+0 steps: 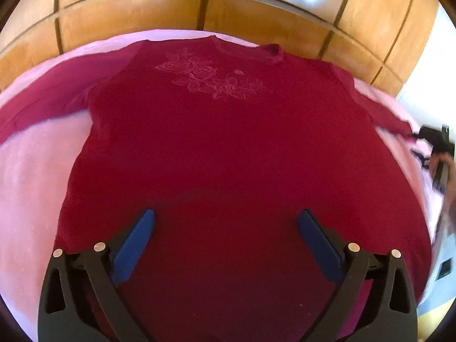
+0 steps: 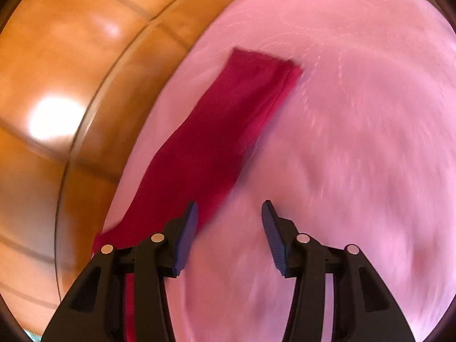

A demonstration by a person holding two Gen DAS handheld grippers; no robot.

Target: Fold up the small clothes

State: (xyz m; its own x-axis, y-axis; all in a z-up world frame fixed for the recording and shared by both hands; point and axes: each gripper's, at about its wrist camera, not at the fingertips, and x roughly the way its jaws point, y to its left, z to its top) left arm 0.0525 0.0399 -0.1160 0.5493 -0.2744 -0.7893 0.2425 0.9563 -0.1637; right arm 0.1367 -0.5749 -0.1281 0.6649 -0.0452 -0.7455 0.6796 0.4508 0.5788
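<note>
Left wrist view: left claw (image 1: 226,222) spread wide, blue pads (image 1: 134,245) far apart, nothing gripped between them. Hovering over the lower body of a dark red long-sleeved top (image 1: 222,148), spread flat on a pink bed cover (image 1: 37,171). Hem of the top below and around the claw, floral print (image 1: 211,78) at 12 o'clock from it, neckline beyond that near the far edge of the bed. One sleeve running out toward 10 o'clock, the other toward 2 o'clock. At the end of that second sleeve, at 3 o'clock in the frame, the right claw (image 1: 427,135), dark and blurred, with a hand (image 1: 447,171) behind it; contact with the cuff impossible to tell. Wooden panelled wardrobe (image 1: 256,8) behind the bed.

Right wrist view: right claw (image 2: 229,211) partly open, released, only pink cover showing between the pads. Red sleeve (image 2: 228,131) lying flat, stretching from behind the left finger (image 2: 186,233) out to 12 o'clock, cuff end (image 2: 268,62) farthest away. Picture smeared by motion. Wardrobe panels at 9 o'clock.
</note>
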